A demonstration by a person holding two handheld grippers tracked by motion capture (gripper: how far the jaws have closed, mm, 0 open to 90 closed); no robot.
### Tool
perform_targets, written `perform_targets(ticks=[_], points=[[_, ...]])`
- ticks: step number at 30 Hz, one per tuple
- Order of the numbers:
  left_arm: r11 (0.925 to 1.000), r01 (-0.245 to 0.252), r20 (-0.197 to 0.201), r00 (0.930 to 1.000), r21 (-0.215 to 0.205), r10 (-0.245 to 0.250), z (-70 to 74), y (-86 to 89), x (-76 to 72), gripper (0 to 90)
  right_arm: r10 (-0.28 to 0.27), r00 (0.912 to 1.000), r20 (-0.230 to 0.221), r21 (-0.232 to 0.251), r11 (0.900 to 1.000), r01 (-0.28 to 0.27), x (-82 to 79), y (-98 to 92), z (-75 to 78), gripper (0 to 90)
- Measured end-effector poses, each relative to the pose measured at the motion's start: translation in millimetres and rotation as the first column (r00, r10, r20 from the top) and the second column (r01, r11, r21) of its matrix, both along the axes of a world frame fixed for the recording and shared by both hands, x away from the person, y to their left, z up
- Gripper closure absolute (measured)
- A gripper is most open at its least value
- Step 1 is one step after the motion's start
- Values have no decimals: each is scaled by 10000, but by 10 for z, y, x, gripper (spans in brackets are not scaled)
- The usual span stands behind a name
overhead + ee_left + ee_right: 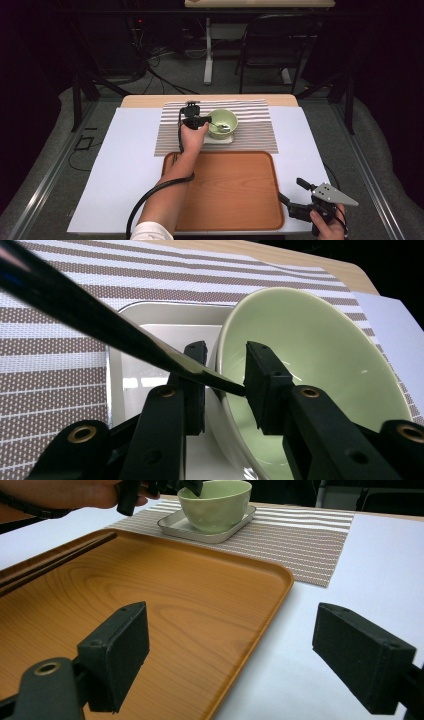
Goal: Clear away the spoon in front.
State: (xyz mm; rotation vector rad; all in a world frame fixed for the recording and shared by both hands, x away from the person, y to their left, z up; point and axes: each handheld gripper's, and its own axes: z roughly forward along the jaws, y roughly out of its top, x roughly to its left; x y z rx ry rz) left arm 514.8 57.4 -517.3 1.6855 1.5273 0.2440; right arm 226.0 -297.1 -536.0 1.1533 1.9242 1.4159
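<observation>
Fingers (117, 652) spread wide above wooden tray (150, 600); green bowl (215, 504) on small dish (207, 530) beyond.

The table (150, 102) with its pale wooden top serves as the landmark in a dim room. Around it lies grey carpeted floor (222, 75), lighter near the table and falling into darkness toward the sides. Beyond the table's far edge stands a dark chair (272, 42), and just left of that a white desk leg (208, 50). Black cables (150, 62) trail across the floor beyond the table's far left corner.
</observation>
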Motion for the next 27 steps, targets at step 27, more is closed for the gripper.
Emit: perform_targets(ticks=[27], points=[[10000, -24, 514, 9987, 16, 23, 172, 134, 56, 828, 20, 10000, -64, -21, 10000, -20, 6, 11, -7, 146]])
